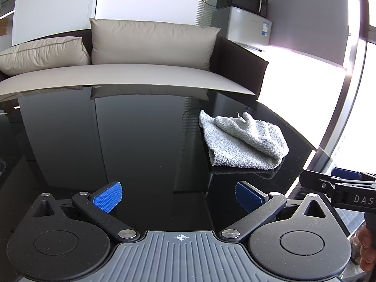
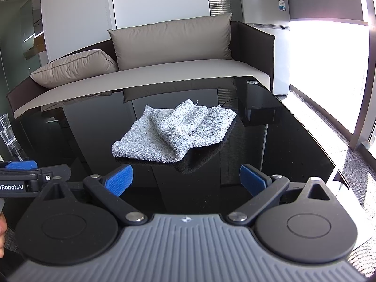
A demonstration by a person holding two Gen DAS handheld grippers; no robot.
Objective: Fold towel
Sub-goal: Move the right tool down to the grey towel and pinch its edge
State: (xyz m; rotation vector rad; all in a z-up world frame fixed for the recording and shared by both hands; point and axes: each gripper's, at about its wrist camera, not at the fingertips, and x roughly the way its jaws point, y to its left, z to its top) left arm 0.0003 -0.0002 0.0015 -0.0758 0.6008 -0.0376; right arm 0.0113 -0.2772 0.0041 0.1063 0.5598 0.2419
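The gray towel (image 2: 175,132) looks soft and floppy, so the wide-apart, empty left gripper (image 1: 179,198) and right gripper (image 2: 186,178) should pinch a loose corner.

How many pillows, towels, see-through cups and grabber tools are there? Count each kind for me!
Pillows: 2, one upright and one lying down.
Towels: 1, the grey towel.
See-through cups: 1, the plastic cup.
Grabber tools: 2, the left gripper and the right gripper, both with jaws apart.
Total: 6

A small grey terry towel (image 2: 174,134) lies loosely crumpled, partly folded over itself, on the glossy black table (image 2: 282,155).
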